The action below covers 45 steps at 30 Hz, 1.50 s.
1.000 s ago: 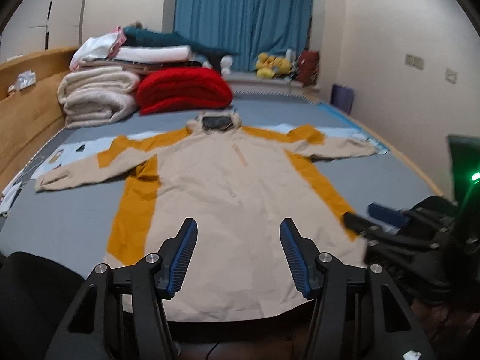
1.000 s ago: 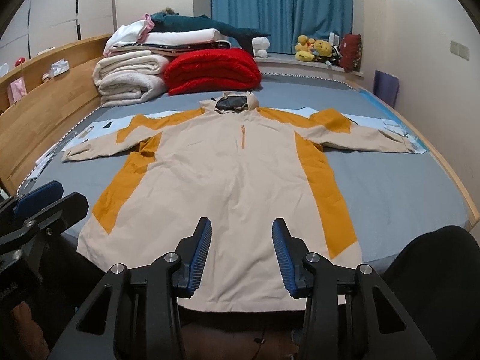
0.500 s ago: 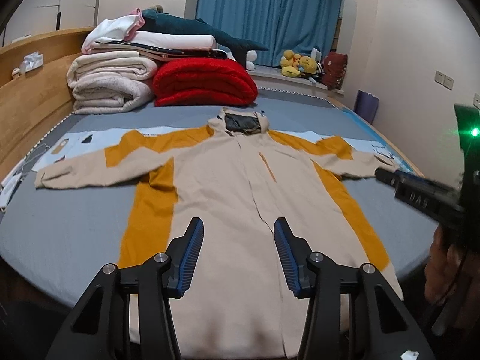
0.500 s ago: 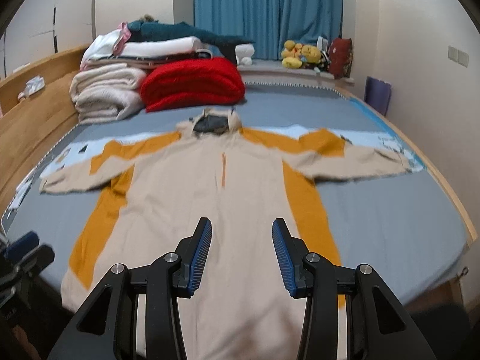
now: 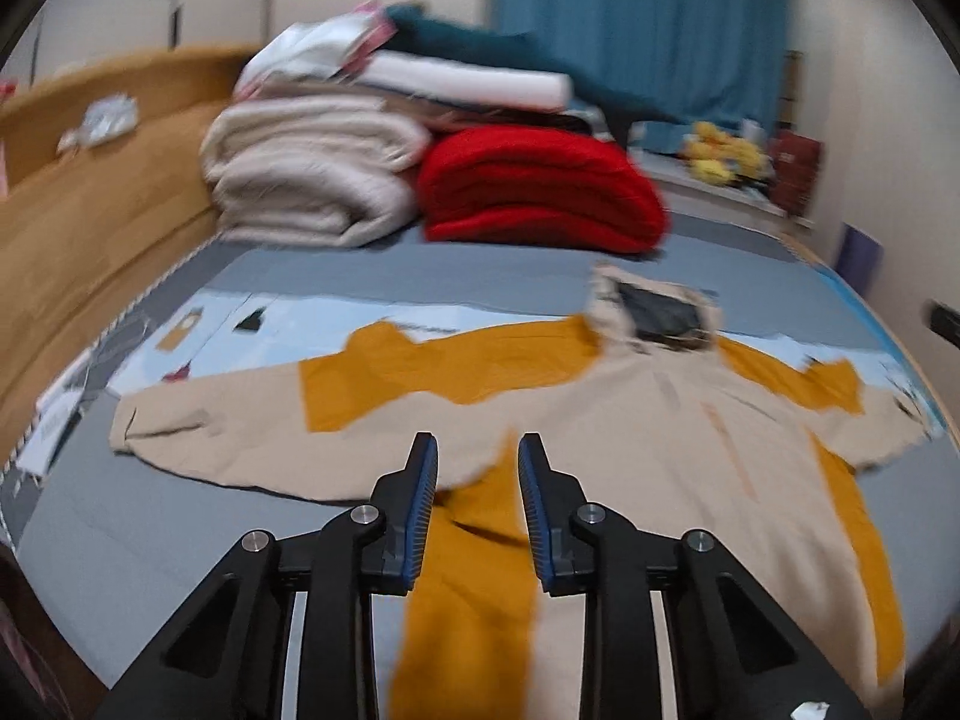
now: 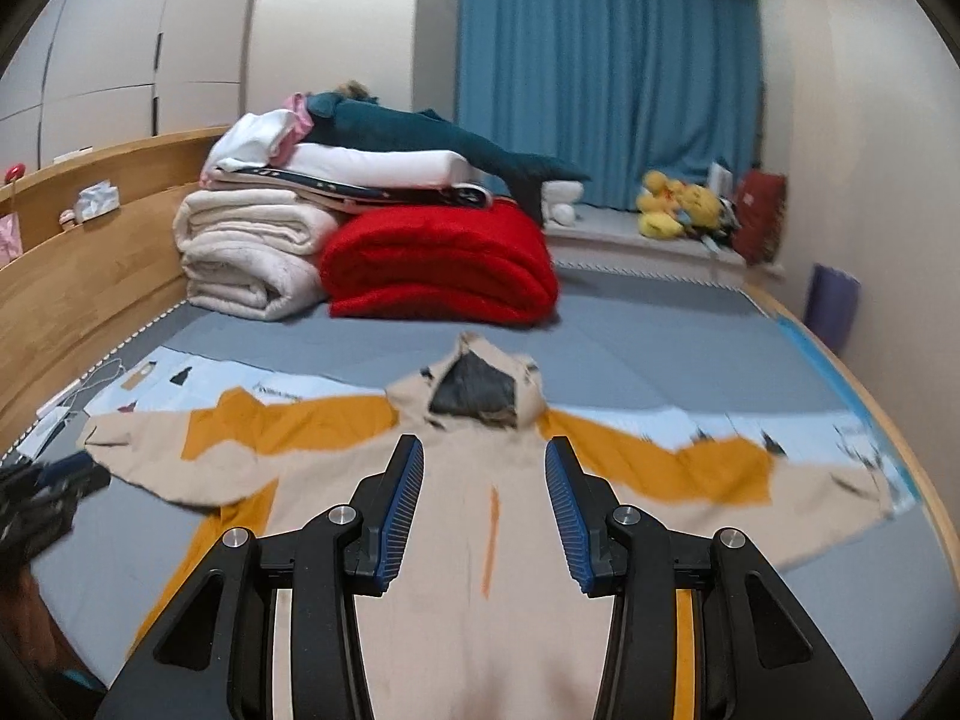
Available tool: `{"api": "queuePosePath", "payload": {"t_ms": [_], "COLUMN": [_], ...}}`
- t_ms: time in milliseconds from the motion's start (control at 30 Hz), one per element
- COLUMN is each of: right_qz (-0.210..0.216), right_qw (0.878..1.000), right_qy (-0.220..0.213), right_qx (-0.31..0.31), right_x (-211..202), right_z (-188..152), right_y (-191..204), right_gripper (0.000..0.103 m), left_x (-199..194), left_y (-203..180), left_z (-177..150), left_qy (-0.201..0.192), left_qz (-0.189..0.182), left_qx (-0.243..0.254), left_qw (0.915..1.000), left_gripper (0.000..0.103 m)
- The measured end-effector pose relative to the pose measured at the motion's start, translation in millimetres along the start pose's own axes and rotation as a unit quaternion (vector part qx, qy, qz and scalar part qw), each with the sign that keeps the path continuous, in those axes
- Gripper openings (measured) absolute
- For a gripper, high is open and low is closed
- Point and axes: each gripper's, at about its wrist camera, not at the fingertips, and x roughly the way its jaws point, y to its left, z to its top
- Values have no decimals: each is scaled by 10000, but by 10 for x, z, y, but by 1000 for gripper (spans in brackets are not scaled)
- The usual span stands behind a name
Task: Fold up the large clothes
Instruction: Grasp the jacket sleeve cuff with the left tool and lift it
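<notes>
A beige hooded jacket (image 5: 660, 438) with orange panels lies spread flat, front up, on the grey bed (image 5: 150, 540), sleeves out to both sides. My left gripper (image 5: 477, 450) hovers over its left armpit, where sleeve (image 5: 240, 426) meets the orange side panel. Its jaws are closing, a narrow gap is left, and nothing is between the pads. My right gripper (image 6: 485, 450) hangs open over the chest just below the hood (image 6: 480, 384), above the orange zip (image 6: 492, 540), holding nothing. The left gripper (image 6: 48, 486) also shows at the left edge of the right wrist view.
Folded white quilts (image 6: 252, 252) and a red blanket (image 6: 438, 264) are stacked at the head of the bed. A wooden board (image 6: 78, 276) runs along the left side. Pale blue paper sheets (image 6: 180, 378) lie under the sleeves. Plush toys (image 6: 672, 204) sit by the blue curtain.
Both grippers have travelled forward from the hem up over the jacket. The left one went toward the left armpit and its jaws narrowed. The right one came up near the hood.
</notes>
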Motion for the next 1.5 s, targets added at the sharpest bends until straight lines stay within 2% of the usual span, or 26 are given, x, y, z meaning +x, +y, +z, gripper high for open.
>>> {"api": "queuePosePath", "payload": {"t_ms": [67, 133, 233, 333, 400, 500, 667, 800, 867, 1000, 1067, 1133, 1167, 1200, 1233, 1300, 1333, 1433, 1500], "right_qz": [99, 160, 519, 615, 665, 699, 854, 842, 840, 815, 749, 656, 602, 563, 515, 462, 431, 348, 278], "right_qw": [9999, 9997, 9946, 9907, 9884, 9840, 9788, 9756, 9727, 9701, 9695, 9695, 9698, 9701, 9705, 9710, 9711, 9720, 9735], "right_qy": [25, 166, 883, 1188, 1343, 1629, 1854, 2028, 2165, 2286, 2332, 2361, 2363, 2358, 2353, 2347, 2345, 2321, 2265], "right_qx": [-80, -28, 183, 258, 239, 193, 147, 43, 23, 61, 87, 96, 87, 75, 61, 53, 63, 125, 166], "right_x": [204, 389, 770, 989, 1086, 1251, 1427, 1544, 1626, 1747, 1787, 1820, 1832, 1839, 1846, 1858, 1860, 1827, 1765], "right_z": [25, -52, -193, -279, -331, -400, -466, -542, -594, -643, -648, -657, -660, -660, -659, -655, -652, -635, -603], "right_y": [25, 9, -42, -55, -38, -19, 15, 61, 74, 99, 99, 93, 90, 91, 86, 78, 66, 13, -30], "right_gripper": [45, 55, 63, 63, 64, 65, 65, 73, 73, 73, 73, 72, 71, 70, 68, 62, 58, 53, 52], "left_x": [256, 486, 830, 1043, 1172, 1323, 1490, 1626, 1662, 1732, 1788, 1830, 1849, 1870, 1891, 1843, 1787, 1547, 1271], "left_y": [262, 482, 876, 1267, 1608, 2069, 2757, 3231, 3447, 3733, 3819, 3841, 3837, 3838, 3840, 3815, 3768, 3482, 3085], "left_z": [18, -13, -73, -110, -151, -185, -294, -464, -552, -674, -712, -698, -671, -651, -637, -574, -498, -100, 281], "left_qy": [125, 272, 574, 650, 716, 827, 860, 946, 940, 867, 834, 790, 779, 787, 822, 734, 617, 219, -135], "left_qz": [124, 223, 436, 723, 959, 1154, 1443, 1602, 1689, 1600, 1502, 1506, 1541, 1517, 1488, 1593, 1646, 1576, 1359], "left_qx": [-206, -369, -754, -994, -1354, -1840, -2493, -3095, -3391, -3885, -4061, -4055, -3992, -3961, -3959, -3938, -3873, -3520, -3110], "left_qw": [9996, 9987, 9945, 9903, 9835, 9726, 9538, 9325, 9207, 9033, 8975, 8981, 9005, 9021, 9024, 9023, 9050, 9224, 9405], "left_gripper": [26, 26, 26, 30, 38, 41, 44, 44, 44, 44, 43, 42, 36, 19, 11, 3, 3, 1, 1]}}
